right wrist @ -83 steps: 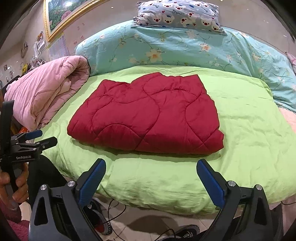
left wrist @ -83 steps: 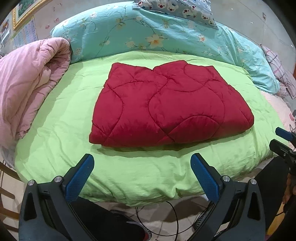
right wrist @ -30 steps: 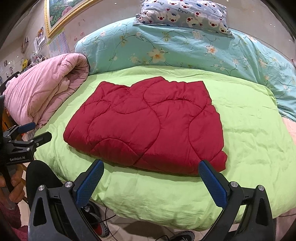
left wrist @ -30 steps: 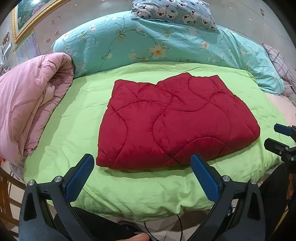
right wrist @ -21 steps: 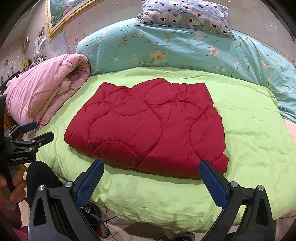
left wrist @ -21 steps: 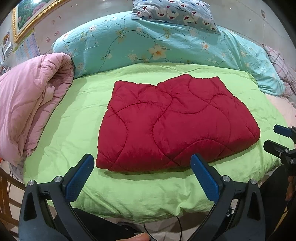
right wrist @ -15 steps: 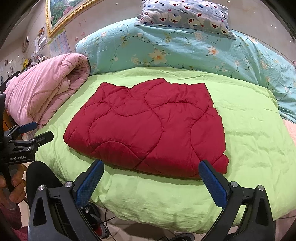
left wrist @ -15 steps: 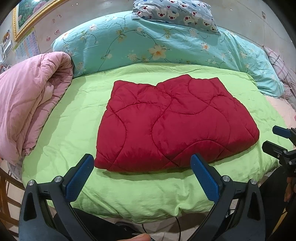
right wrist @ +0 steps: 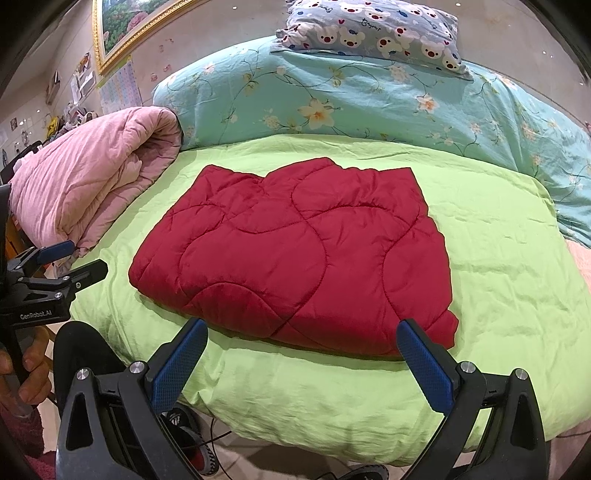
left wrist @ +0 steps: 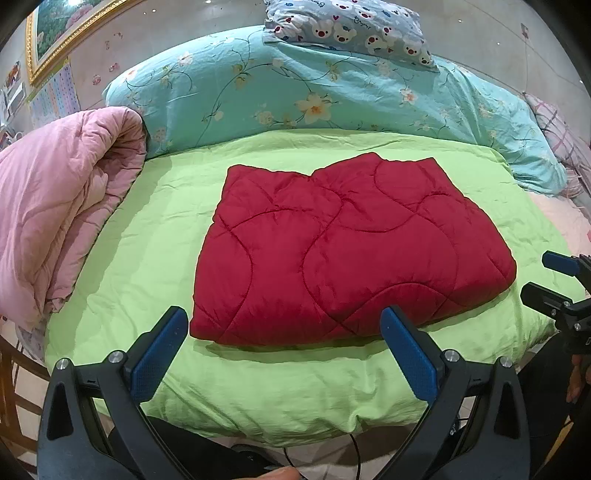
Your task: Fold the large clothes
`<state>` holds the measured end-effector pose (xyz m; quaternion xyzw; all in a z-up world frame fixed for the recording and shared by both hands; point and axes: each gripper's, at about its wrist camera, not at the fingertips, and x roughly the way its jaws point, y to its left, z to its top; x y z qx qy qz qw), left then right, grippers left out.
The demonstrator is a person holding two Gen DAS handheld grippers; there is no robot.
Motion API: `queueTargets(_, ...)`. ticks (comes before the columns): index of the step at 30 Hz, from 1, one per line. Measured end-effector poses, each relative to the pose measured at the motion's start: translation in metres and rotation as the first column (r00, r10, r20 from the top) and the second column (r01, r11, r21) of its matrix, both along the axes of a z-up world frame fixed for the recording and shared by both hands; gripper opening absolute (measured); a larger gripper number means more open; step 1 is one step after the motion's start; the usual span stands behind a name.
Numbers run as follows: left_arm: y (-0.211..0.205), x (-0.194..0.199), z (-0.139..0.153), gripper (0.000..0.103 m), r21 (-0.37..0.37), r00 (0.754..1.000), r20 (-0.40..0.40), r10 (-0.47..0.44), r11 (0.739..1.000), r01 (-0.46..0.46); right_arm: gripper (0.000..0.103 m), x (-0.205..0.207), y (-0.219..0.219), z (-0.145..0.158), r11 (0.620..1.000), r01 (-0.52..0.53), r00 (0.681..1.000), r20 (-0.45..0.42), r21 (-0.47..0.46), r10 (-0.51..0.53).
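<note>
Holding both grippers — left gripper (left wrist: 284, 350), right gripper (right wrist: 303, 354) — with jaws spread, you face the folded red quilt (left wrist: 347, 251) at twelve o'clock.

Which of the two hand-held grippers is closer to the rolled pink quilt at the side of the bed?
Left. The left gripper sits beside the rolled pink quilt; the right gripper is across the bed.

A deep red quilted padded garment (left wrist: 351, 254) with curved stitch lines lies on a lime-green cotton bedsheet (left wrist: 155, 236). Beside it is a dusty pink rolled quilt (left wrist: 51, 206). Behind runs a turquoise duvet with cream flowers and green vines (right wrist: 369, 99) (topped by a grey-blue pillow printed with white bear faces (right wrist: 373, 26)).
</note>
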<state>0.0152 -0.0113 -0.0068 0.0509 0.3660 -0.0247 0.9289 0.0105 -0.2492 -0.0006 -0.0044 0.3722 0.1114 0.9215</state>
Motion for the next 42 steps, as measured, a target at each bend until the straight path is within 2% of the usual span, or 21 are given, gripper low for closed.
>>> queueTargets(42, 0.0011, 0.0014, 0.0055, 0.103, 0.015, 1.0, 0.014, 0.005, 1.0, -0.006, 0.103, -0.0001, 0.0016, 0.0062, 1.0, -0.01, 1.0, 0.009, 0.002, 0.01)
